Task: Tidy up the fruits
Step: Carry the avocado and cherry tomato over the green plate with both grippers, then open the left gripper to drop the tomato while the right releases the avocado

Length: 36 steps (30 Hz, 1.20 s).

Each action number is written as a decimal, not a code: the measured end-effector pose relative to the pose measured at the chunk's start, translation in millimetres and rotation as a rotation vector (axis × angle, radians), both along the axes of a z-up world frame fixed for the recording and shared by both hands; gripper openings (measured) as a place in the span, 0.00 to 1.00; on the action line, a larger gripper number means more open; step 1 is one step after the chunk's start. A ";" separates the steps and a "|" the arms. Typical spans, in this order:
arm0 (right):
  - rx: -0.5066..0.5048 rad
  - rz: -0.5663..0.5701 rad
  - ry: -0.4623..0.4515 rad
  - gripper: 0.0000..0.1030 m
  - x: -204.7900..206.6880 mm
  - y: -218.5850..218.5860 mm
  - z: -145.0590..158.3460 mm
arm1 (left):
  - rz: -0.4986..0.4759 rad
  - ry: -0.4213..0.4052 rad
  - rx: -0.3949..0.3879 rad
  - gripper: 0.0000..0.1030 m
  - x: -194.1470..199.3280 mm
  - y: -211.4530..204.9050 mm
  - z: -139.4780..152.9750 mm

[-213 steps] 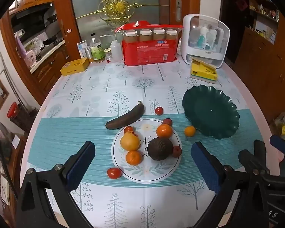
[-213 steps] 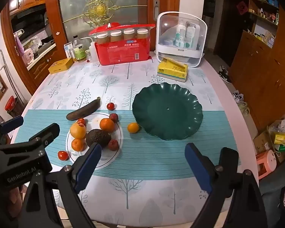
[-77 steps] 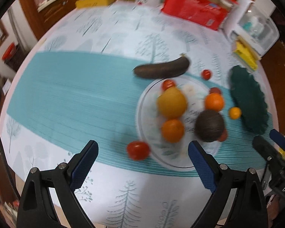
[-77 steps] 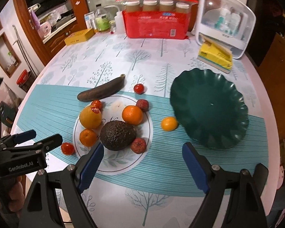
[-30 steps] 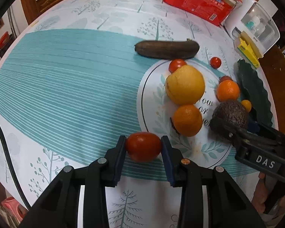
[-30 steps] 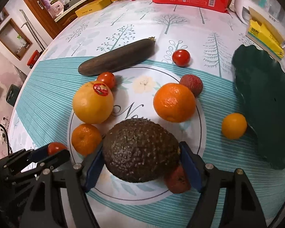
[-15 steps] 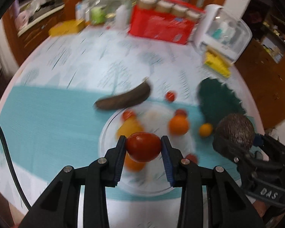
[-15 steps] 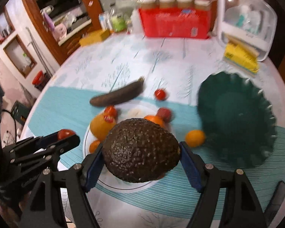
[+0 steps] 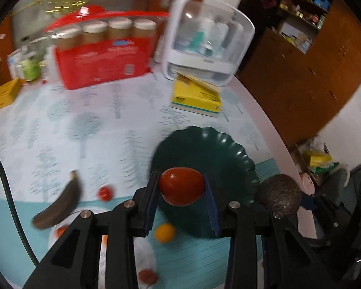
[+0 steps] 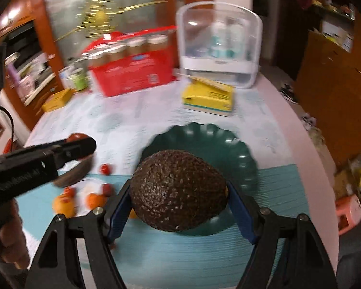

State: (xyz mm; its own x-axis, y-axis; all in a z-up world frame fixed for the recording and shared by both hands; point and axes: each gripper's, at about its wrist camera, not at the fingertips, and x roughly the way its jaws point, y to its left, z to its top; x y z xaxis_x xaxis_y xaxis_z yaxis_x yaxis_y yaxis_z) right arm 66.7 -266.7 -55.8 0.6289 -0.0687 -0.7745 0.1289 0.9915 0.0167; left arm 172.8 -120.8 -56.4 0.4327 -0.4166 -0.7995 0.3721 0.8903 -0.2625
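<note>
My left gripper [image 9: 182,187] is shut on a red tomato [image 9: 182,186], held in the air over the near side of the dark green scalloped plate [image 9: 216,149]. My right gripper [image 10: 179,193] is shut on a dark, bumpy avocado [image 10: 179,190], also lifted in front of the green plate [image 10: 204,137]. In the left wrist view the avocado [image 9: 279,195] shows at the plate's right. In the right wrist view the left gripper [image 10: 77,139] with its tomato shows at the left. The plate looks bare.
A dark banana [image 9: 57,207], a small tomato [image 9: 105,192], a small orange [image 9: 164,233] and more fruit [image 10: 65,202] lie to the left on the teal runner. A yellow box [image 9: 196,96], a red pack [image 9: 101,60] and a white organiser [image 9: 204,41] stand behind.
Both grippers have lifted off the white mat with the tomato and the avocado and swung right toward the green plate, which now sits right behind both fruits.
</note>
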 end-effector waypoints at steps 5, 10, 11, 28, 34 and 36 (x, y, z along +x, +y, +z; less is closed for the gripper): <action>0.001 -0.085 0.050 0.74 19.3 -34.1 -35.8 | -0.054 0.060 0.073 0.34 22.8 -38.2 -42.2; -0.017 -0.119 0.107 0.74 27.8 -44.9 -69.1 | -0.092 0.130 0.117 0.34 35.2 -59.2 -84.9; -0.019 -0.120 0.118 0.74 27.8 -45.8 -73.9 | -0.095 0.142 0.127 0.34 37.1 -62.5 -93.0; -0.043 -0.092 0.163 0.75 38.7 -40.1 -106.2 | -0.119 0.098 0.257 0.84 38.9 -75.0 -123.6; -0.031 -0.095 0.122 0.76 32.3 -39.2 -93.9 | -0.109 0.104 0.282 0.95 38.2 -73.9 -121.2; -0.016 -0.095 0.112 0.76 30.1 -39.8 -89.7 | -0.096 0.082 0.282 0.98 35.3 -70.5 -115.5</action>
State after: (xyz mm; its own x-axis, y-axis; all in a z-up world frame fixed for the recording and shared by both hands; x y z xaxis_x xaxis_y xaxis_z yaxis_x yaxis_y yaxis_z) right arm 96.8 -306.4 -145.5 0.5288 -0.1367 -0.8377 0.2222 0.9748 -0.0188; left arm 208.1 -191.3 -171.9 0.3316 -0.2094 -0.9199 0.4463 0.8939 -0.0426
